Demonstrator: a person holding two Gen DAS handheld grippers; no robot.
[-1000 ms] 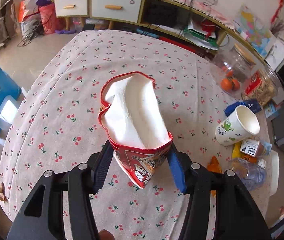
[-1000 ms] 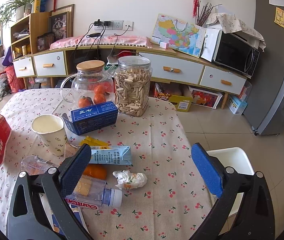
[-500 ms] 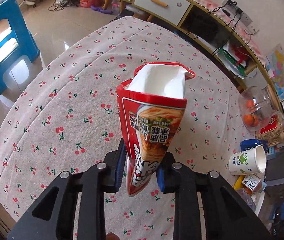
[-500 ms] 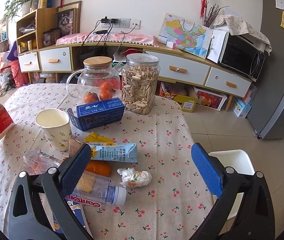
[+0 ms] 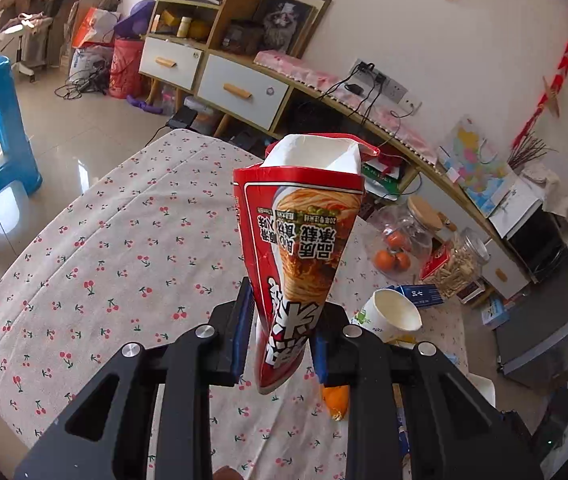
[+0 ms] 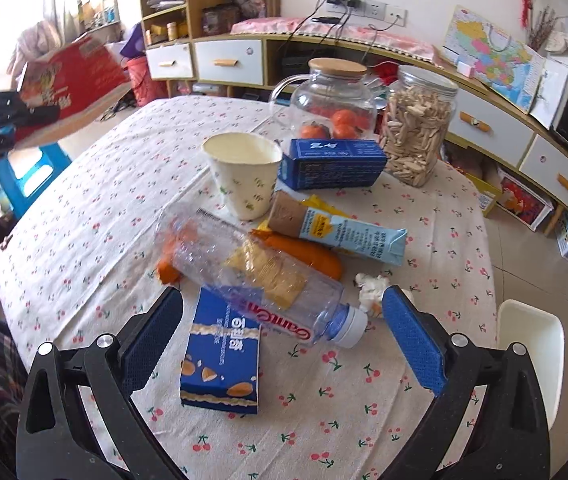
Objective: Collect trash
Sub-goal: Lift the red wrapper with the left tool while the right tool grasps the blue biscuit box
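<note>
The red noodle bag (image 5: 300,248), a second ago being gripped low over the bench (image 5: 115,248), is now being held raised and upright, pinched in the left hand-held gripper (image 5: 281,334). The right hand-held gripper (image 6: 279,328) is being kept wide over the plastic bottle (image 6: 255,276), likely the next piece for collection.

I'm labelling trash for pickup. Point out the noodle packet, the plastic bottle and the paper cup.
noodle packet (image 5: 304,248), left wrist view, printed front.
plastic bottle (image 6: 251,276), right wrist view, clear body.
paper cup (image 6: 243,192), right wrist view, side wall.
</note>
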